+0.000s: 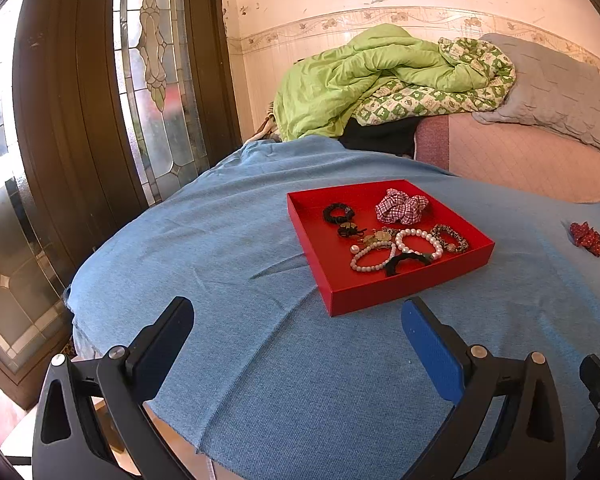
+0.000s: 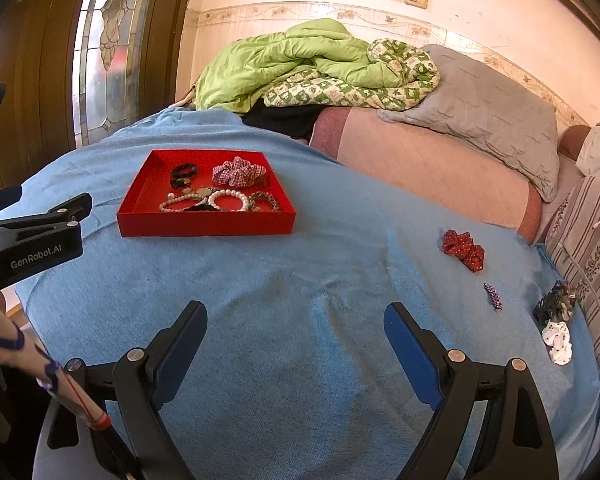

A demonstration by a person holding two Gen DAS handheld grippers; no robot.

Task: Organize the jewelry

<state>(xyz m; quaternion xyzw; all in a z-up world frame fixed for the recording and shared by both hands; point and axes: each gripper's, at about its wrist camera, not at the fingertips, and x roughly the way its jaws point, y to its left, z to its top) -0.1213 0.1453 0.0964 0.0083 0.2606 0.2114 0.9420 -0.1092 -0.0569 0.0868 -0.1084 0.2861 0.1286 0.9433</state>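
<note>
Left gripper (image 1: 298,322): jaws wide apart, empty, above blue cloth (image 1: 204,240). Red tray (image 1: 332,294) lies just ahead, at 1 o'clock from the jaws.

Right gripper (image 2: 296,326): jaws wide apart, empty. Tray at 11 o'clock, well apart.

Tray contents: one plaid scrunchie (image 1: 402,206); two pearl bracelets (image 1: 418,242); one patterned bracelet (image 1: 450,237); one black coil tie (image 1: 338,213); further small black and gold pieces, tangled, count unclear.

Loose on cloth, right-wrist view: one red dotted scrunchie (image 2: 464,250) at 1 o'clock; one small purple clip (image 2: 493,297) at 3 o'clock; one dark scrunchie (image 2: 556,305) and one white scrunchie (image 2: 558,342), touching, at the cloth's right edge.
</note>
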